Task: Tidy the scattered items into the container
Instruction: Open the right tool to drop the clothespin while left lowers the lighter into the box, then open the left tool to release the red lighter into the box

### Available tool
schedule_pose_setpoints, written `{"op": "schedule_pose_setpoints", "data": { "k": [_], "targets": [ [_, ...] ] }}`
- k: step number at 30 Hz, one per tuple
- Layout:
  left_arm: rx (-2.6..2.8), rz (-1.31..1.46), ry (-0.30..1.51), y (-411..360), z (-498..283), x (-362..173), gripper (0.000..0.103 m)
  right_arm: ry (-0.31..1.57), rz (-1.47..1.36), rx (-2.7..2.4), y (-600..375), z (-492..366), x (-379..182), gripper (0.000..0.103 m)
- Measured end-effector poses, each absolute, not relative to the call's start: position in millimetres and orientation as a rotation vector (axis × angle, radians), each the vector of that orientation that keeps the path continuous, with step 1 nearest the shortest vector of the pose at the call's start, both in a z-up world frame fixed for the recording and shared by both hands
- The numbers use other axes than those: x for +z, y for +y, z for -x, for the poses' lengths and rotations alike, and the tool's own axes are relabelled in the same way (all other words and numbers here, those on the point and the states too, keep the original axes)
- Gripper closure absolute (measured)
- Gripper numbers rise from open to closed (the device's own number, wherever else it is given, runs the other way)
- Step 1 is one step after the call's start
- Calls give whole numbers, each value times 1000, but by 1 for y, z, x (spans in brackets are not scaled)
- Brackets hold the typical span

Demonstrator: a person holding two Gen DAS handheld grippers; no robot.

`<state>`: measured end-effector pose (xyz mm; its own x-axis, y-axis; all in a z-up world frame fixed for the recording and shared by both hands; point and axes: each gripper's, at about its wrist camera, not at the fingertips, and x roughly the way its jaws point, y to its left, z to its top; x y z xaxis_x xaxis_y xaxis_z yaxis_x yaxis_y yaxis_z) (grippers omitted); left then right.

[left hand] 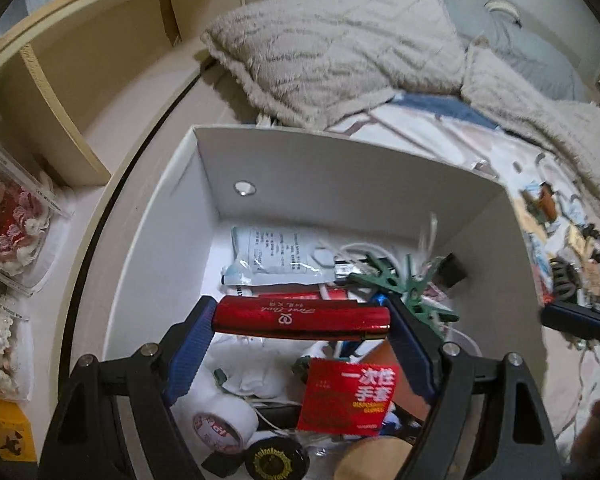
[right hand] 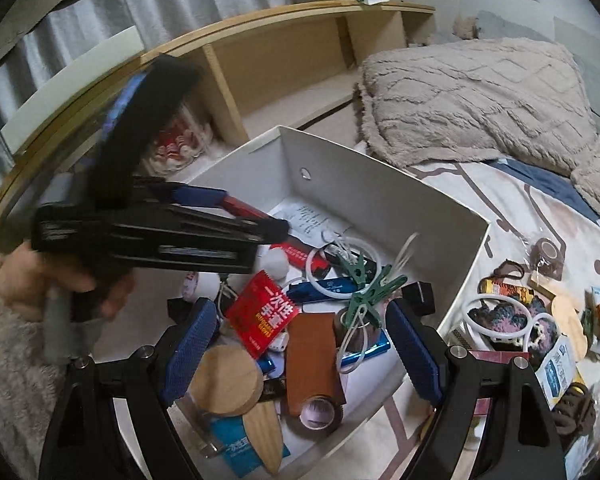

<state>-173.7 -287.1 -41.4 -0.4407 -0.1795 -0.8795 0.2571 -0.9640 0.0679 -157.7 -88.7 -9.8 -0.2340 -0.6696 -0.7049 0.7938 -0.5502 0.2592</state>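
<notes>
The open white cardboard box [right hand: 384,200] sat on the patterned bedsheet [right hand: 512,208], fluffy beige pillow [right hand: 472,96] behind it, scattered items right, wooden shelf [right hand: 260,64] left.

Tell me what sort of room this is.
Probably a bedroom: the box sits on a bed's printed sheet, with a fluffy pillow behind and a wooden shelf alongside.

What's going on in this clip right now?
A person is tidying clutter off a bed into a white box. The left gripper holds a red case crosswise between its pads, above the box's contents. The right gripper hangs open and empty over the box. More items, including a crochet piece, remain on the bedspread.
</notes>
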Motion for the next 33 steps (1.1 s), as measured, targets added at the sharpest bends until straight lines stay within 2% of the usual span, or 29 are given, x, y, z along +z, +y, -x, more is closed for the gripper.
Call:
{"op": "schedule_pose_setpoints", "data": {
  "k": [5,7,8,22,23,24,33],
  "targets": [
    [-2433,-1429,131,-297,177,-46,19,196,-985,-1906,-87,156,-11,17],
    [-2445,-1416,162,-299,175,-43,12,206,-982,-1905,-86,155,-11,17],
    [-2452,-1405,174,-300,174,-41,6,211,-980,-1906,-86,155,-11,17],
    [-2516,-1330,195,-282,134,-23,4,223,-938,-1986,-85,148,-4,16],
    [-2519,-1320,202,-281,130,-21,2,238,-927,-2007,-85,146,-3,12],
    [-2523,-1310,204,-280,126,-19,1,256,-917,-2020,-86,144,-1,0],
    [-2571,-1202,255,-274,92,0,0,275,-853,-2064,-78,126,11,0]
  ]
}}
